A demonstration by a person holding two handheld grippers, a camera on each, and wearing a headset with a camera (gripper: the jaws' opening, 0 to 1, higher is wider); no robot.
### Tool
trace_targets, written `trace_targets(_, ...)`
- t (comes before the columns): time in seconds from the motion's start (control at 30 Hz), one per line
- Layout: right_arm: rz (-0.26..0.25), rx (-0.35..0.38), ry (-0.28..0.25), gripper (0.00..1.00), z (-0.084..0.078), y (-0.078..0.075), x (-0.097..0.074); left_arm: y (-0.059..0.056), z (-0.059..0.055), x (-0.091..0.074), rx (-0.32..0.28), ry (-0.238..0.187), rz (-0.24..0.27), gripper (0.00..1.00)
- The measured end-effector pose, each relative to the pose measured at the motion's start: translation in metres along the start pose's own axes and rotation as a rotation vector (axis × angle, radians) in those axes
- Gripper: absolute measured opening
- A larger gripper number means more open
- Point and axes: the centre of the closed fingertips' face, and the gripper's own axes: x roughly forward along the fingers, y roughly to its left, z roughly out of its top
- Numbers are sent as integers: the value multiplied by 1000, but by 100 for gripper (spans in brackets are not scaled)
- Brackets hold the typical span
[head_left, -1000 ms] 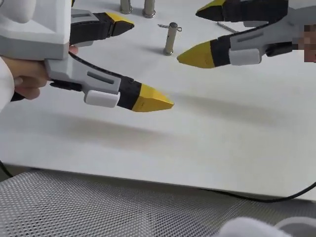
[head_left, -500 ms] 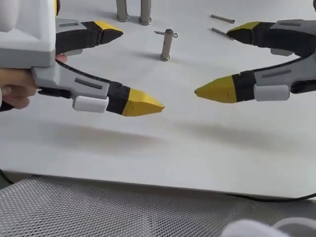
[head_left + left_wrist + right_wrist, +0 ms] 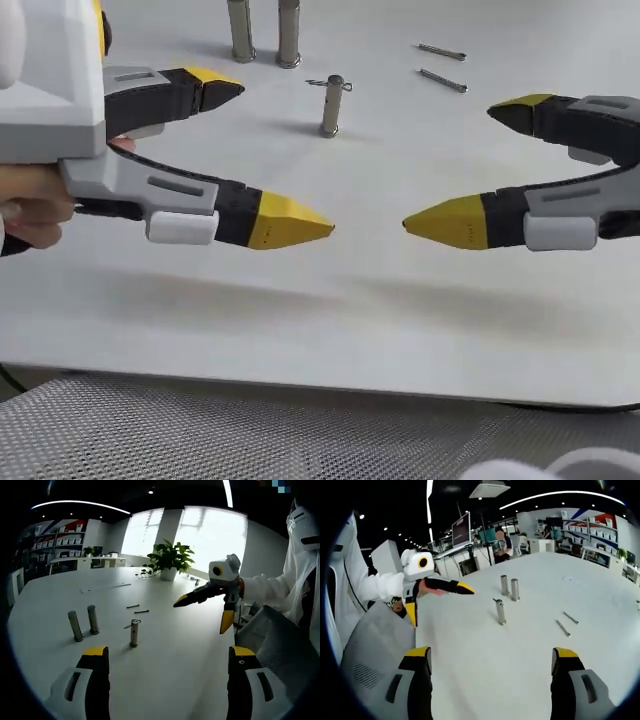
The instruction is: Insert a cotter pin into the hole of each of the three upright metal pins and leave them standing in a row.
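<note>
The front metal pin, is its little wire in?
In. A cotter pin sticks out both sides of the top of the upright front metal pin.

So the right gripper (image 3: 447, 167) is backing off here. It's pulling away from the metal pin (image 3: 332, 108) with the cotter pin (image 3: 328, 84) through it and drifting back toward the near edge of the table (image 3: 350, 310), getting well apart from it. The two loose cotter pins (image 3: 442, 80) are coming out from behind its upper jaw into plain view.
</note>
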Motion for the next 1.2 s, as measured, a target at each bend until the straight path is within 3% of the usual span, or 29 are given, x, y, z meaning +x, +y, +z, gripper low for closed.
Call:
trace_targets(0.2,-76,11,4,98,-5,-11,-12,5,-1,-2,-9,-1,19,99)
trace_targets(0.27,-85,38,-11,98,-6,-13,-15,8,1,-3,-19,-12,28,99)
trace_targets(0.63,-98,41,-10,98,-9,-15,-20,21,7,-8,-26,-34,60,99)
trace_targets(0.83,-94,35,-2,98,-10,-12,-18,45,20,-15,-6,-59,114,99)
trace_targets(0.93,-89,39,-3,98,-10,-10,-18,57,29,-18,12,-83,134,93)
trace_targets(1.2,-89,47,2,98,-12,-9,-18,90,39,-18,80,-82,185,86)
